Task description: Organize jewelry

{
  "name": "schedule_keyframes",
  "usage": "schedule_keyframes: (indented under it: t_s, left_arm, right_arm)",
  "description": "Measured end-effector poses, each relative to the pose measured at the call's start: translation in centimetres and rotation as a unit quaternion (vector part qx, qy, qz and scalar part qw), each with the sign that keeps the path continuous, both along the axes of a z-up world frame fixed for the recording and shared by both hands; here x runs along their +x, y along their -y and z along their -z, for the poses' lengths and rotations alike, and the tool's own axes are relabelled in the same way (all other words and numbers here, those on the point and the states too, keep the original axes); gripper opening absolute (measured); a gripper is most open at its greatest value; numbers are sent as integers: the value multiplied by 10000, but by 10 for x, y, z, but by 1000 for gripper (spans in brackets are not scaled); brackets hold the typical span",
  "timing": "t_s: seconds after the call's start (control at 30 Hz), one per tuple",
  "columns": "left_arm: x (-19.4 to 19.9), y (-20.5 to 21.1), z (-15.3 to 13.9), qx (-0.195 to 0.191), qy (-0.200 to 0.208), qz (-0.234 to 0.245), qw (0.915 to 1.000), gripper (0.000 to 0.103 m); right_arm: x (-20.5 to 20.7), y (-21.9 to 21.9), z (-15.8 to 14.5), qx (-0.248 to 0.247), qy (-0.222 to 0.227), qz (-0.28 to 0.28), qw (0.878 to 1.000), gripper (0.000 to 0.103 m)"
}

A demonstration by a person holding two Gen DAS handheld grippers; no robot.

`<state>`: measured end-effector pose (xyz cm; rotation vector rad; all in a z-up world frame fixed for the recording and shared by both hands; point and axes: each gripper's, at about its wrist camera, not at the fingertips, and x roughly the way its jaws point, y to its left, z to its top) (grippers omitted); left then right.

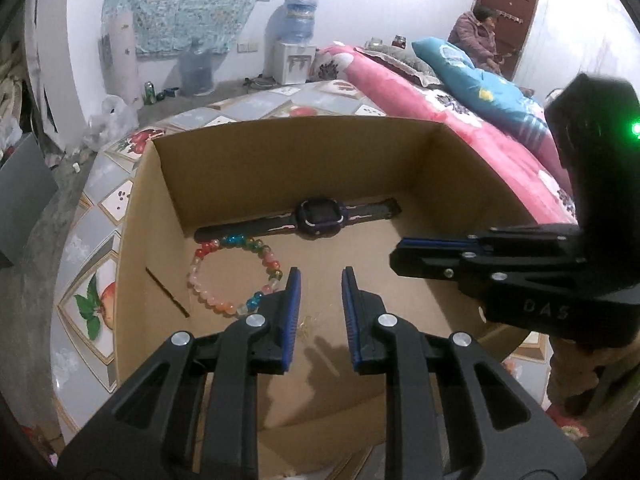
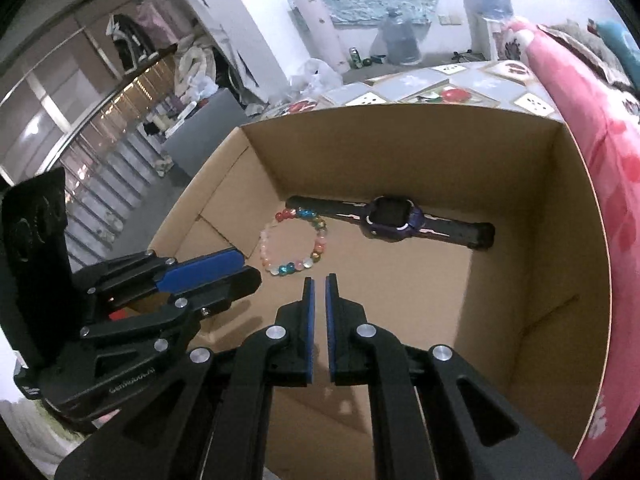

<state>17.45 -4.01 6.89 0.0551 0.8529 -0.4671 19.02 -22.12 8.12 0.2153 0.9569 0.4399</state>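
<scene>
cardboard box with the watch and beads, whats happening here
A person holds a gripper in each hand over an open cardboard box. A dark watch and a colourful bead bracelet already lie side by side on its floor. The left gripper is slightly open and empty; the right gripper is shut, holding nothing.

Watch (image 1: 320,222) and bracelet (image 1: 234,276) touching inside box (image 1: 280,152), watch behind bracelet

Raised letters "DAS" legible on the black body of the right gripper (image 1: 400,258), left wrist view. Small white lettering on the left gripper (image 2: 250,270) body, right wrist view: too blurred to read
</scene>
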Motion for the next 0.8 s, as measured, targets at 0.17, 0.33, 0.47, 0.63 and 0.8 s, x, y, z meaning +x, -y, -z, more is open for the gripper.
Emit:
schedule_keyframes:
  t_s: [0.17,0.33,0.47,0.63,0.8]
  left_arm:
    - [-3,-8,-4,-149,83,-132,9998,20]
    - [-12,-23,-19,-356,299,-310,9984,20]
    - [-29,-38,-37,-596,557,-377,9960,20]
    - [-62,-53,-53,-773,867,-317,9927,26]
    - [-103,-64,-54,-800,990,-60,9918,29]
  right_arm:
    - [-6,14,-8,146,137,137,9997,6]
    - [-19,23,-28,236,421,214,9986,6]
    - [-42,28,-47,257,747,146,9968,23]
    - [-84,30,-67,199,1140,-79,9933,28]
    - [-132,34,-66,116,1310,-247,9910,28]
